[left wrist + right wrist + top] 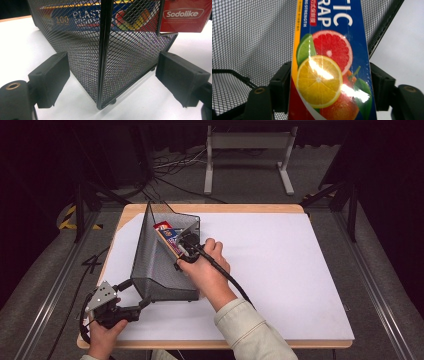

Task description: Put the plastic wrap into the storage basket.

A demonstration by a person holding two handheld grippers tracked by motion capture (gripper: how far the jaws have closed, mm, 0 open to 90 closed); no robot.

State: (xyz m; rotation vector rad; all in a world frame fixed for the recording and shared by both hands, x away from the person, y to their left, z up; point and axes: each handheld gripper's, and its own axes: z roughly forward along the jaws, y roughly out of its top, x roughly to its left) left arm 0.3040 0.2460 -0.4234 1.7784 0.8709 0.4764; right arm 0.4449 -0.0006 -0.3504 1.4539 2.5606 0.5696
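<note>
I had the right gripper (186, 246) clamped on the plastic wrap box (329, 75), both jaws pressed against its long sides, holding it inside the black mesh basket (155, 265) that sat toward the table's (300, 270) left side, nearer the far edge. My left gripper (142, 304) waited near the front left corner, jaws spread wide either side of the basket's near corner (102, 82), not touching it.

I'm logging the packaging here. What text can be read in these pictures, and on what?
"Sodolike": red packet behind the mesh basket.
"100", "PLAST...": blue box seen through the mesh, partly hidden.
"...IC ...RAP": plastic wrap box in the right tool.
Small red-strip print on that box: unreadable.
</note>
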